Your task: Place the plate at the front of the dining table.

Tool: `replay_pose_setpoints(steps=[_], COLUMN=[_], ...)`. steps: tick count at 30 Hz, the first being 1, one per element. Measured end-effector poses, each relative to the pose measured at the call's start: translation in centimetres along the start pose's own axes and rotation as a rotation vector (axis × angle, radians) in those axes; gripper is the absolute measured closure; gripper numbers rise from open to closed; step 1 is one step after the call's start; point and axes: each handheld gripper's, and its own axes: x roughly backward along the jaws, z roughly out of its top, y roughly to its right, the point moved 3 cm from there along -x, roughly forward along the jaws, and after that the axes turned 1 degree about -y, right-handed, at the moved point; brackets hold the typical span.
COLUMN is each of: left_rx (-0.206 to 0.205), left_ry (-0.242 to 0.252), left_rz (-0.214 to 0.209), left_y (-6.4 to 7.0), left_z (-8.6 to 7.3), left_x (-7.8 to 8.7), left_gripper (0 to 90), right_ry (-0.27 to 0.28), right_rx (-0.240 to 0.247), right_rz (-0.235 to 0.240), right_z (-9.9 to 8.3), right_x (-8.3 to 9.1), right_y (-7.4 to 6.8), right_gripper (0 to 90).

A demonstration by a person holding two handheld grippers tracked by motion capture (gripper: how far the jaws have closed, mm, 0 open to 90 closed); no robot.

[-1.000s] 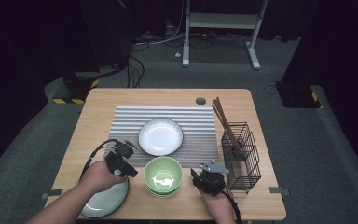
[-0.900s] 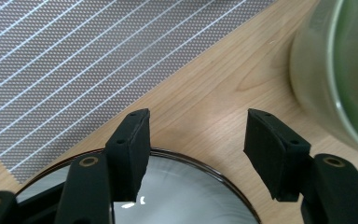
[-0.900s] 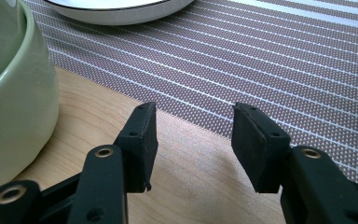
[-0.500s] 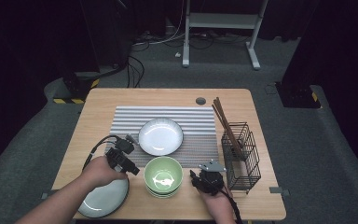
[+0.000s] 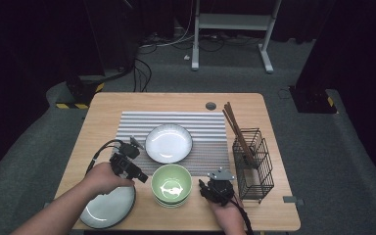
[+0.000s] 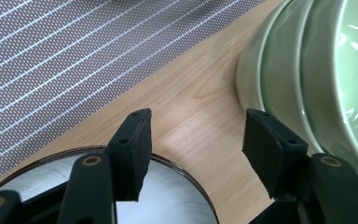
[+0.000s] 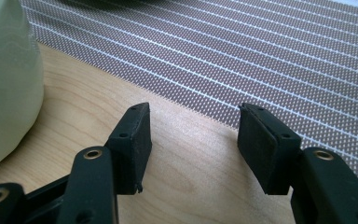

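A stack of green bowls (image 5: pixel 171 184) stands near the table's front edge, with a fish pattern inside the top one. My left gripper (image 5: pixel 140 176) is just left of the stack, open, nothing between its jaws. In the left gripper view the green bowls (image 6: pixel 307 79) rise at the right beside the right fingertip (image 6: pixel 268 144), and a pale plate (image 6: pixel 168 200) lies under the jaws. My right gripper (image 5: pixel 206 187) sits right of the stack, open and empty. In the right gripper view the bowl (image 7: pixel 4 84) is at the left, apart from the jaws.
A white plate (image 5: pixel 169 143) lies on the striped placemat (image 5: pixel 205 132). A pale plate (image 5: pixel 108 208) sits at the front left under the person's left hand. A black wire basket (image 5: pixel 254 164) holding chopsticks (image 5: pixel 236 128) stands at the right. A round grommet (image 5: pixel 210 105) is at the back.
The left gripper has moved right and slightly forward, closer to the green bowl stack. The right gripper has hardly moved.
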Motion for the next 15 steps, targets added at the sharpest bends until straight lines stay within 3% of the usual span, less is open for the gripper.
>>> replay_pose_setpoints(steps=[15], left_rx=[0.01], left_ry=[0.01], left_rz=[-0.079], left_y=[0.9], left_z=[0.4], left_x=[2.0], left_gripper=[40.7], right_ry=[0.025], right_rx=[0.002], right_rz=[-0.011], right_z=[-0.2], right_x=[0.8], right_y=[0.3], right_gripper=[42.9])
